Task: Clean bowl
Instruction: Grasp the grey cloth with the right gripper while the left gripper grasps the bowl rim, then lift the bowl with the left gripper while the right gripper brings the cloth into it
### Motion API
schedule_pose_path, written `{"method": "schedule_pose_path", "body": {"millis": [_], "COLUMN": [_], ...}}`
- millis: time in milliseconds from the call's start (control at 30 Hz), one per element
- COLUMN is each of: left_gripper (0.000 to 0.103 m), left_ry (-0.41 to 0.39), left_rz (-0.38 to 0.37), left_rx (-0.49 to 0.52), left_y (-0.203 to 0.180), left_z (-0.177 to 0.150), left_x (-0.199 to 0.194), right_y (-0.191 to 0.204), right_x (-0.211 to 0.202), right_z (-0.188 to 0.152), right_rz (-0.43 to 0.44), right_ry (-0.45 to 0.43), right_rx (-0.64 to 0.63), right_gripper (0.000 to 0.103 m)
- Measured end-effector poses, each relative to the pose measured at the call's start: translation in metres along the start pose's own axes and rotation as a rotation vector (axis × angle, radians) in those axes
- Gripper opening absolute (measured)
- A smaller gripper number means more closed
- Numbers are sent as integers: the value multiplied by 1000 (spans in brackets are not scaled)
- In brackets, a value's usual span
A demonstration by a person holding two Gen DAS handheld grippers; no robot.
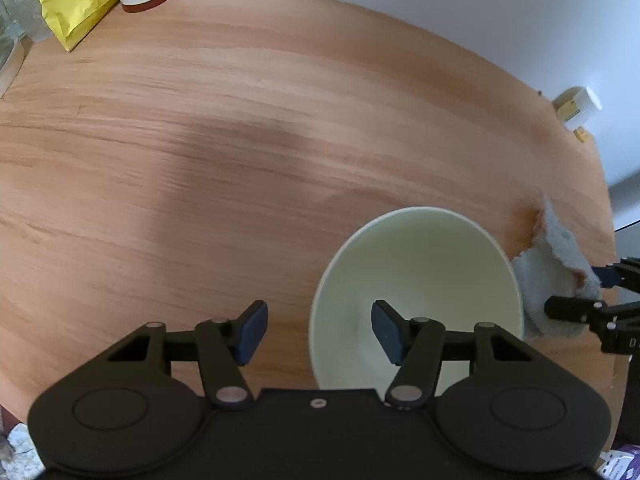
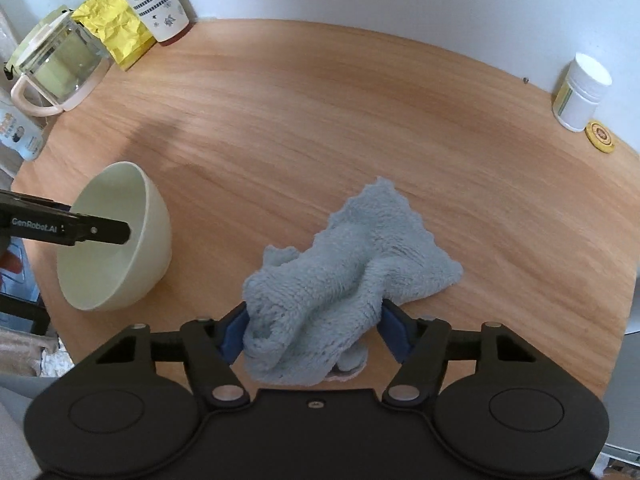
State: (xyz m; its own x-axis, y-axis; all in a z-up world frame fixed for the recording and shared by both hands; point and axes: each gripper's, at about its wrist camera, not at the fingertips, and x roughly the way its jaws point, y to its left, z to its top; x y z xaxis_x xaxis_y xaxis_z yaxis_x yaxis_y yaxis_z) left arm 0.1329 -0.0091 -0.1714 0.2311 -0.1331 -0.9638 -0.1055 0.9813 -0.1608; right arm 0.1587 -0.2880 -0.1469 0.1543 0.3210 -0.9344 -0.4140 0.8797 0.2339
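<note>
A: Biggest first. One round wooden table (image 2: 360, 120), everything sits on it.

B: Counts?

A: One bowl (image 2: 120, 240), one cloth (image 2: 352, 256), two grippers. At the back: one glass jug (image 2: 60, 64), one yellow paper bag (image 2: 116, 28), one patterned cup (image 2: 154, 0), one white pill bottle (image 2: 580, 92), one small yellow disc (image 2: 600, 136).

B: Bowl look?

A: Pale cream, plain, deep and round. Tilted, mouth facing the left gripper (image 1: 318, 332). Inside looks bare.

B: Bowl versus tools?

A: The left gripper straddles its near rim, one blue pad inside, the other outside over the table. Pads clearly apart, neither pressing the wall, so open. Bowl sits at the table's left part in the right wrist view, just beside the cloth.

B: Right gripper (image 2: 314, 330)?

A: Closed on the cloth, both blue pads sunk into a bunched fold. Cloth is grey-blue, fluffy, scalloped edge, rest spread on the table.
</note>
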Motion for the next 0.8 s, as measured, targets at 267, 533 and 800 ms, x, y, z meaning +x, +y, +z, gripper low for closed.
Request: {"method": "schedule_pose_path", "body": {"millis": [267,533,800], "left_gripper": [42,18,9], "left_ry": [25,59,66], "left_rz": [-8,-78,-135], "left_rx": [29,63,25], "left_y": [-1,4,16], "left_z": [5,10,14], "left_x": [3,2,-2], "right_y": [-2,-2,-4], "right_x": [10,12,13], "right_z": [2,5,5], "right_rz": [-13,-19,-13], "right_ry": [28,26,21], "right_rx": [9,26,67], "right_gripper": [50,50,50]}}
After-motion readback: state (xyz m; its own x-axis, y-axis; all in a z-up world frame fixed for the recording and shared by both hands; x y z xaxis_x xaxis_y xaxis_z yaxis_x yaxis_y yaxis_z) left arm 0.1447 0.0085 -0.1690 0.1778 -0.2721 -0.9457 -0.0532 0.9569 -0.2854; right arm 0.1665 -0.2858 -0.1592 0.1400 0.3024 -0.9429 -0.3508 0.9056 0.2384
